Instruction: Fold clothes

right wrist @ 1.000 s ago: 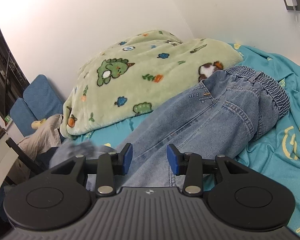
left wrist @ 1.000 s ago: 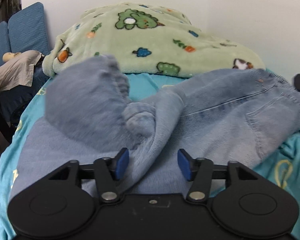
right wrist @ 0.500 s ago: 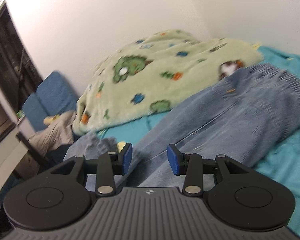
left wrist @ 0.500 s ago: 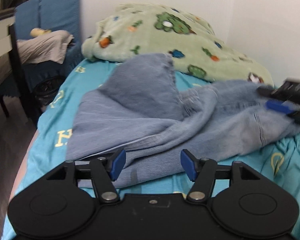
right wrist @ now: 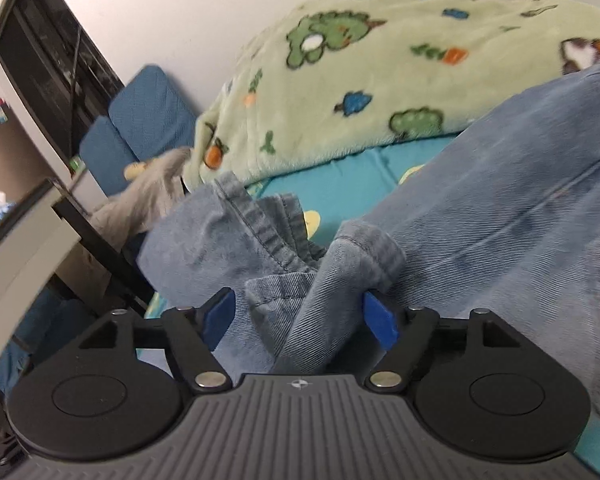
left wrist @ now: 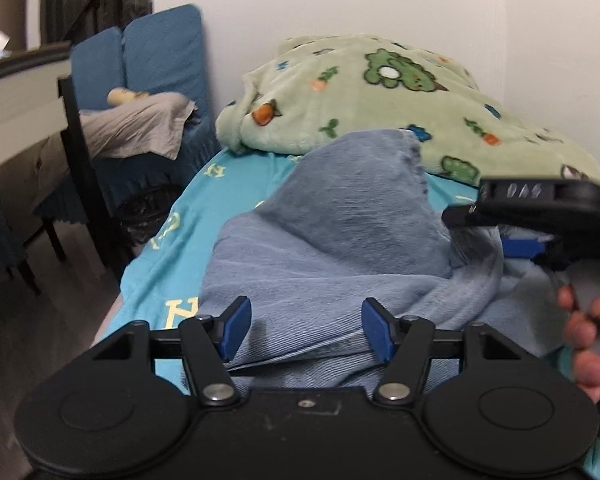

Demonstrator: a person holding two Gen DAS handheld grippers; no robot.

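Light blue jeans (left wrist: 340,248) lie rumpled on the turquoise bed sheet (left wrist: 188,224), one leg end folded back and bunched up. My left gripper (left wrist: 306,330) is open, low over the near edge of the jeans, with denim between its blue pads but not pinched. My right gripper (right wrist: 300,316) is open around a bunched leg hem (right wrist: 324,276); cloth lies between the pads. In the left wrist view the right gripper (left wrist: 532,216) comes in from the right over the jeans, held by a hand (left wrist: 584,332).
A green cartoon-print blanket (left wrist: 400,108) is heaped at the back of the bed against the white wall. Blue cushions (left wrist: 156,56), a grey garment (left wrist: 140,128) and dark furniture (left wrist: 80,168) stand left of the bed, beyond its left edge.
Both grippers have moved left along the jeans. The right one has dropped low onto the bunched leg hem and opened wider. The folded-back leg has settled.
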